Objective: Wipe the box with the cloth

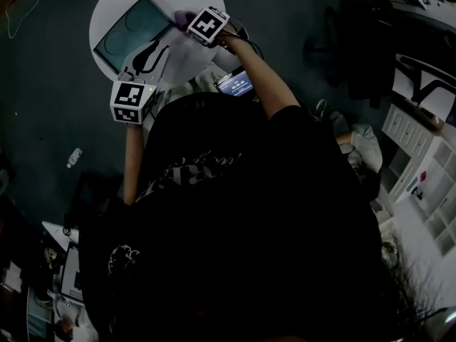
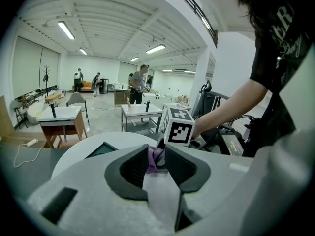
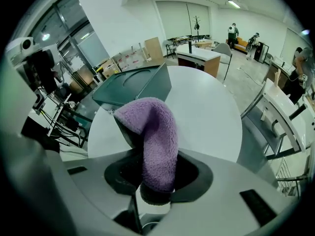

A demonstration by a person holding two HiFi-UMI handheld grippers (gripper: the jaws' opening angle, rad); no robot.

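A teal box [image 1: 132,34] lies on the round white table [image 1: 114,2]; the right gripper view shows the box [image 3: 133,85] just beyond the jaws, and the left gripper view catches its corner [image 2: 101,150]. My right gripper [image 1: 187,20] is shut on a purple fleecy cloth [image 3: 155,141], which stands up and folds over next to the box's near edge. The cloth [image 1: 182,17] hangs at the box's right side. My left gripper [image 1: 149,57] hovers over the table's near rim, its jaws a narrow gap apart with nothing between them. Through that gap I glimpse the cloth [image 2: 156,156].
A lit screen [image 1: 234,84] sits low beside the table near my legs. White shelving [image 1: 420,141] stands at the right, and a bottle [image 1: 74,157] lies on the dark floor at the left. Desks [image 2: 61,116] and several people fill the far room.
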